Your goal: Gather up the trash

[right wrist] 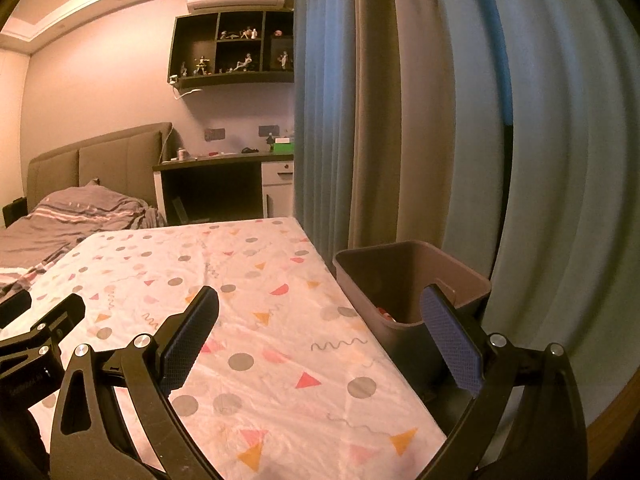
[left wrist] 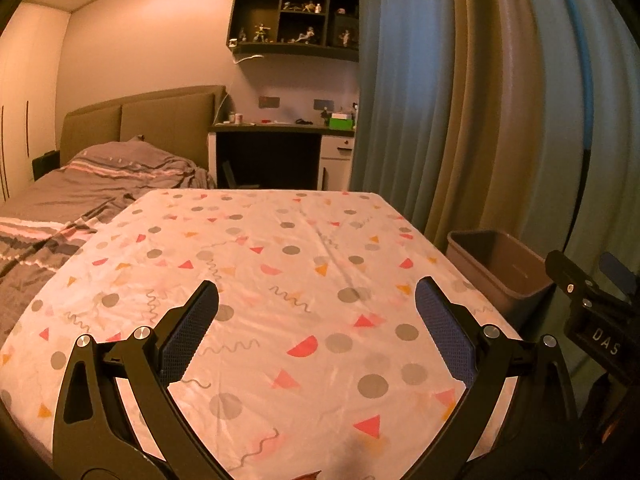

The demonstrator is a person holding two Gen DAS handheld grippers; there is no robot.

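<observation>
The fingers (left wrist: 188,332) of the left gripper (left wrist: 316,328) are seen spread wide apart, with nothing held between their blue textured pads. They are held above the near part of a table (left wrist: 280,264) that is covered by a pale cloth printed with grey dots, pink and orange triangles and squiggles. No loose item is seen on the cloth in either view.

The fingers (right wrist: 452,344) of the right gripper (right wrist: 320,336) are likewise spread wide and released, nothing being gripped. Its left finger is placed over the right part of the cloth, while its right finger is seen in front of a grey-brown trash bin (right wrist: 396,272).

The trash bin (left wrist: 500,264) is set just beside the table's right edge, near the front right corner, and lower than the tabletop. Inside it, close to its near wall, a small red and white scrap (right wrist: 385,313) is glimpsed; what it is cannot be told.

Behind the bin, long blue and tan curtains (right wrist: 400,120) are hung. Beyond the table's far edge, a bed (left wrist: 80,192) with grey striped bedding and a padded headboard is seen at the left, and a dark wall shelf (left wrist: 296,20) holding small figurines is mounted higher up.
</observation>
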